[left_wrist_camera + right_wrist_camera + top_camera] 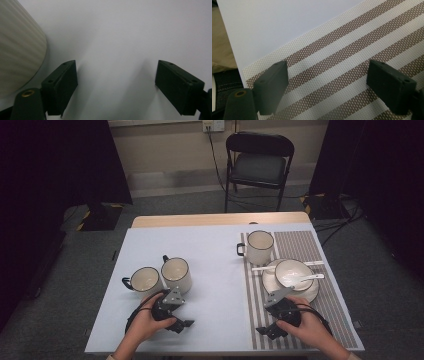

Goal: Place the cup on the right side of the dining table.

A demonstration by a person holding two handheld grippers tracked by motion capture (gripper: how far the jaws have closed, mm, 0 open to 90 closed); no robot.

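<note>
Two cream mugs with dark handles stand side by side on the pale mat, one at the left (145, 281) and one just right of it (176, 274). A third mug (260, 246) stands at the far end of the striped placemat (320, 245). Nearer on it, a white bowl (292, 271) with a spoon (306, 278) in it sits on a plate (310, 294). My left gripper (181, 323) (116, 82) hangs open over bare mat just in front of the two mugs, with a ribbed cream mug wall (17, 50) at its left. My right gripper (266, 330) (327, 85) stands open over the placemat's near left corner (342, 62), holding nothing.
A second white spoon (265, 268) lies beside the plate. The table's near edge (229, 47) is close under my right gripper, with the person's trousers beyond it. A black folding chair (259, 162) stands behind the table. Bare mat (220, 285) lies between the mugs and the placemat.
</note>
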